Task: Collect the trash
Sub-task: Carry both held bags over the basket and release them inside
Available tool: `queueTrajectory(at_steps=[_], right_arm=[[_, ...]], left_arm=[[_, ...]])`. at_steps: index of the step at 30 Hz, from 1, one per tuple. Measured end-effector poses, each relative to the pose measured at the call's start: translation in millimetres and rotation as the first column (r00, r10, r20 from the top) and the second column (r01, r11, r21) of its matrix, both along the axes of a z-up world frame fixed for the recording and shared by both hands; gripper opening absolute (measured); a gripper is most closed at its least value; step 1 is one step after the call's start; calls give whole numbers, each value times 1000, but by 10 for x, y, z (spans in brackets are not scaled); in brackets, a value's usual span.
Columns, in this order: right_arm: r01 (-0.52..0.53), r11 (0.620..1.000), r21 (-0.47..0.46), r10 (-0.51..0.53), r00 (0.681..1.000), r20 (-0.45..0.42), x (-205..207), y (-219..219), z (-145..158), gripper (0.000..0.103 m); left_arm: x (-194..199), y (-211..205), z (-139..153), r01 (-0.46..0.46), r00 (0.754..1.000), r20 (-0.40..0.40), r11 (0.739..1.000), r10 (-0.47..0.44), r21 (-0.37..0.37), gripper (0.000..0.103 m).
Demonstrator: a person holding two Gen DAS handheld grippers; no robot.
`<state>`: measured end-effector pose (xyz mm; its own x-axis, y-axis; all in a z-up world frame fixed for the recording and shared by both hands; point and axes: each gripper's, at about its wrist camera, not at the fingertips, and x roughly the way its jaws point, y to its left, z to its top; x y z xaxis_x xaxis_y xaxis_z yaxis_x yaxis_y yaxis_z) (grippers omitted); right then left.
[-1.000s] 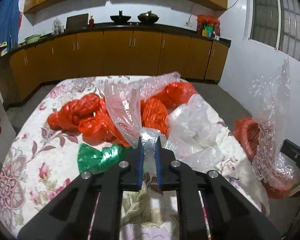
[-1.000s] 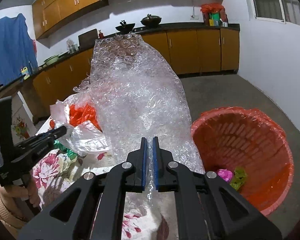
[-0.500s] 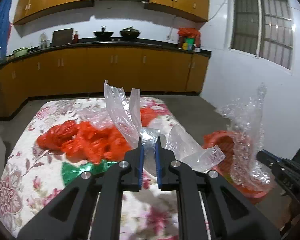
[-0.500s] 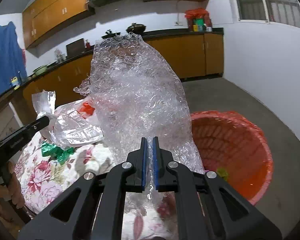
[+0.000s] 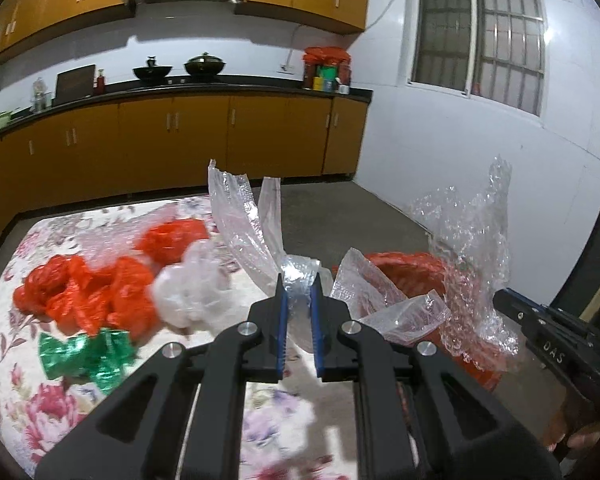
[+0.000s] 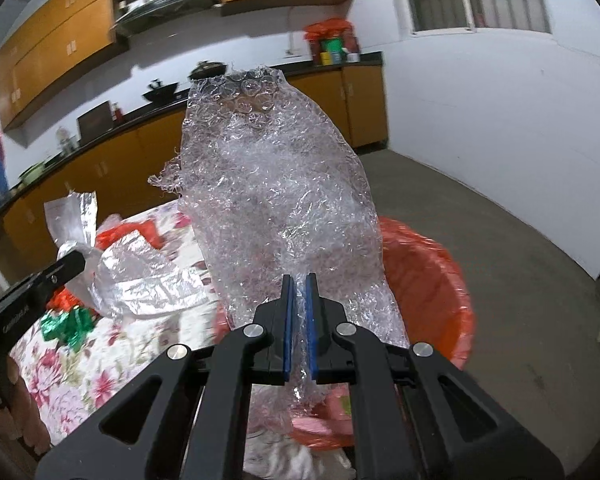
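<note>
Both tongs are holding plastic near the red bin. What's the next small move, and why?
Probably open the right tongs to drop the bubble wrap. They are shut on its lower end, and the sheet already hangs over the red bin, so it should fall inside. The left tongs, shut on the clear plastic bag, sit beside the bin and can follow.

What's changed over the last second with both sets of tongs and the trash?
The left tongs lifted the clear plastic bag off the table and carried it toward the red basket. The right tongs brought the bubble wrap over the basket. Both grips stayed shut; red and green bags remain on the table.
</note>
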<state>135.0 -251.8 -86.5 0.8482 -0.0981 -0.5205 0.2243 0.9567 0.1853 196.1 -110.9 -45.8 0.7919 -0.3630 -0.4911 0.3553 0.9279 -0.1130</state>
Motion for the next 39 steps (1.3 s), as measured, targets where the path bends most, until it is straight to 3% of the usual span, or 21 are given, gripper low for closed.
queueTrajectory(at_steps=[10,25,31,33,35,37,39], right_arm=[[106,992,72,-104,994,-29,71,-367,-133,7],[127,983,133,-122,992,-42,129,-535,-220,8],[104,984,142,-98,994,-51,130,-574,-251,19],[103,984,147,-97,994,-50,126,-579,-259,26],[105,983,148,-98,994,-51,106,-572,-268,26],[105,984,146,-99,994,-50,88,-559,-262,31],[105,985,140,-100,994,-40,97,-557,-217,43]], left_arm=[[90,-472,-86,72,997,-4,997,-72,11,12],[262,-907,-314,146,988,-51,989,-144,36,15],[307,-950,-378,162,985,-63,986,-160,32,31],[309,-935,-399,165,984,-67,986,-163,26,35],[303,-919,-407,164,984,-72,986,-161,24,36],[293,-882,-408,156,985,-71,987,-154,24,40],[272,-814,-388,136,989,-60,990,-134,24,46]])
